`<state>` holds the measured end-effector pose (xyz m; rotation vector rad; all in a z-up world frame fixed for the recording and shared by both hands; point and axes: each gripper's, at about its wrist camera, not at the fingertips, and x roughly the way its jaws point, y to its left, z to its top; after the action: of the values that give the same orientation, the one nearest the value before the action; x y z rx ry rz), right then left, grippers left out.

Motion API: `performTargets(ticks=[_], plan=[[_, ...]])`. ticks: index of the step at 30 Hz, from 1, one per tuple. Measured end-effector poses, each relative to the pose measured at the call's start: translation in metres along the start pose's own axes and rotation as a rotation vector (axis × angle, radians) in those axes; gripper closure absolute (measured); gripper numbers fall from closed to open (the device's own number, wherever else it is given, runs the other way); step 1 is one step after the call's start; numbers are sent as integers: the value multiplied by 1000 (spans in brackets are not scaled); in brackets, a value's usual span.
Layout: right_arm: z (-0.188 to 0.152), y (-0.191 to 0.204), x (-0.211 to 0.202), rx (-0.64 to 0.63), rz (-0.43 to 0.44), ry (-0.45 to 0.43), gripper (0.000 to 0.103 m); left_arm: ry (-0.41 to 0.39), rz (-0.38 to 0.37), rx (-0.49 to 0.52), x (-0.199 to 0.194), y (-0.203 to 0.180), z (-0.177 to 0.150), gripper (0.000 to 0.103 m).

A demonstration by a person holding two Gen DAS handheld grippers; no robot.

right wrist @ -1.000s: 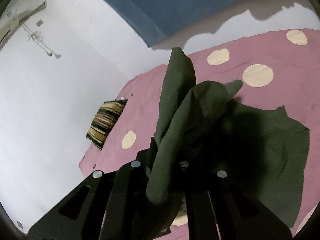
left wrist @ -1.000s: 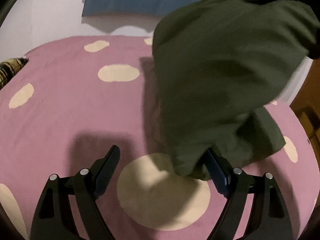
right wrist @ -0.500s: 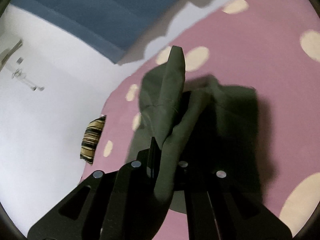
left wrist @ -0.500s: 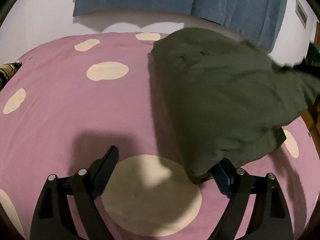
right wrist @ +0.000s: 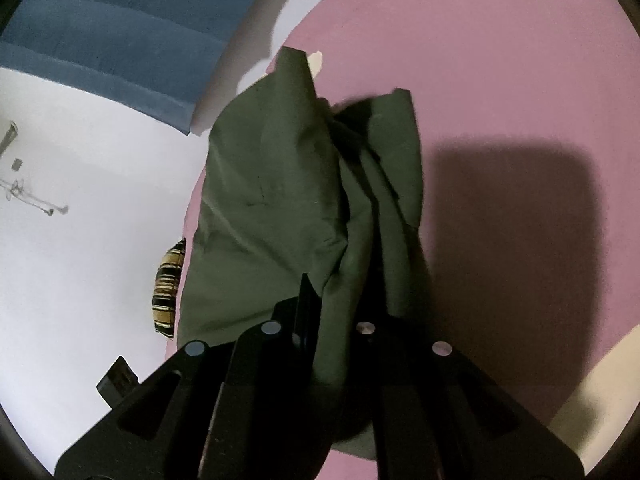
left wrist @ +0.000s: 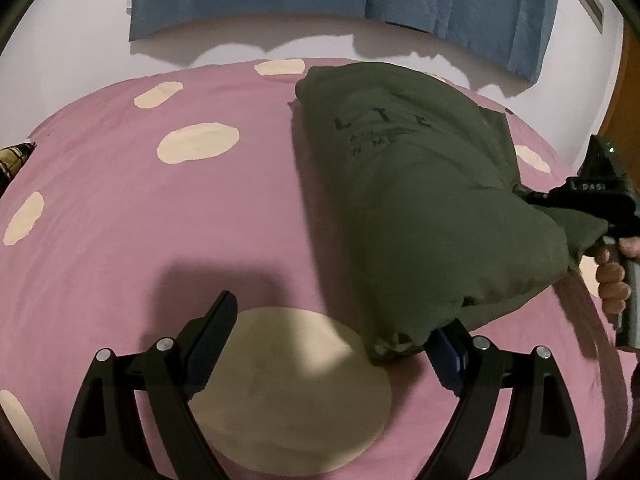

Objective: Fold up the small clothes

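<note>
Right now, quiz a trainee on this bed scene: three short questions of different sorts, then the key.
1. True or false: the left tool is clamped on the green shirt.
2. What does the right tool hold?
3. The bedspread is: A striped, B pink with cream spots, C plain white.

Key: 1 false, it stands open, with a shirt corner against one finger; 2 a bunch of the green shirt; 3 B.

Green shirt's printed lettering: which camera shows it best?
Left wrist view: the green shirt spreads across the bedspread with its dark lettering readable. The right wrist view shows only bunched folds in the right gripper, no print.
</note>
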<state>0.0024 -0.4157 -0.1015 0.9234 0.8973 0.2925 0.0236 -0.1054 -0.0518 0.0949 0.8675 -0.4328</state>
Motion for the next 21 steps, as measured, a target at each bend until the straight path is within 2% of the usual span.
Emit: performTargets(ticks=[7,10,13,15,21], plan=[[-2,-6,6,51,44,-5,98,20,-14,-12,4,0,1,16],[-2,-3,7,71,60,-13,92,18,-12,-16,2,0,-1,16],[-8,6,-3,71,59,-27,76,23,-14,-17,-3,1,-2,16],[-13,10,-15,70,58,-40,60,32,-24,-10,-9,2,-3,16],[-34,36,-43,-8,36,-32,45,-41,-70,21,-56,7,-16,16]])
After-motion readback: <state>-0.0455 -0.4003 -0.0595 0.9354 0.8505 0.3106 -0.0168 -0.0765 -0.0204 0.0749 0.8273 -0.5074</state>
